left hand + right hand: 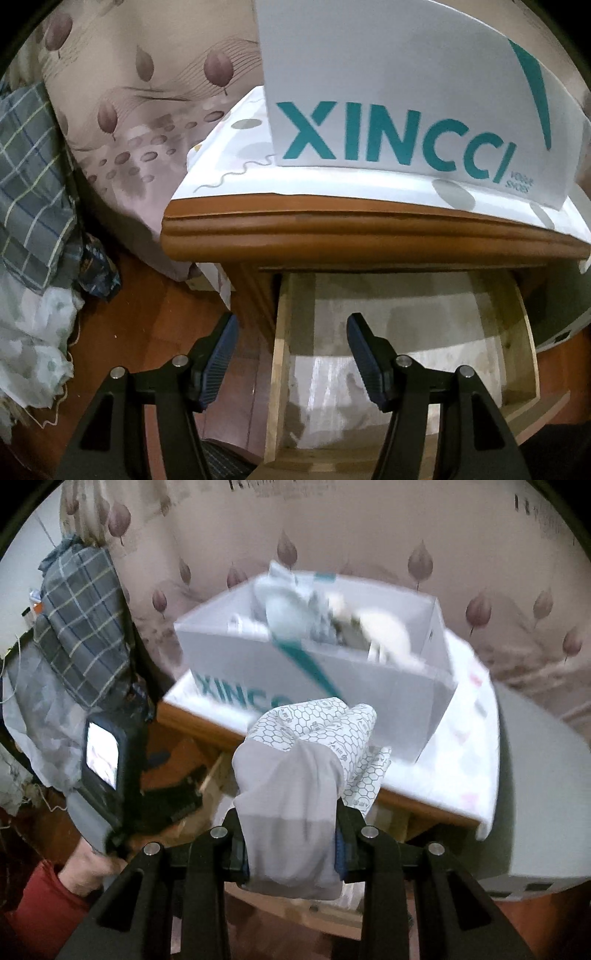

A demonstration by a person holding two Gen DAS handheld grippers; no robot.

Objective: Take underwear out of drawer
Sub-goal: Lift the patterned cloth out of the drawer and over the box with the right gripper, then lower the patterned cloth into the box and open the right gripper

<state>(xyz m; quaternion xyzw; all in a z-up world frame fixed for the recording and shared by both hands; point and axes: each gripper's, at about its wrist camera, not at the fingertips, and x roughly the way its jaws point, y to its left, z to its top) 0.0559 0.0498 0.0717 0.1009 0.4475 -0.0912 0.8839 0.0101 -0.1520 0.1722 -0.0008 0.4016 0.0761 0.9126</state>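
Observation:
A folded pair of underwear [295, 771], pale grey with a white honeycomb-print part, is pinched in my right gripper [291, 818], which is shut on it and held up in front of the nightstand. The cloth hides the fingertips. In the left wrist view the wooden drawer [279, 369] is pulled out under the nightstand top [332, 229], and its pale floor shows nothing lying on it. My left gripper [291, 332] hangs open over the drawer's left wall, with nothing between its fingers.
A white XINCCI box [332, 672] holding several garments stands on the cloth-covered nightstand; it fills the upper right of the left wrist view as the box [406, 92]. A leaf-print bedcover [147, 92] and plaid cloth [29, 166] lie left. A red-sleeved hand [37, 897] holds the left tool.

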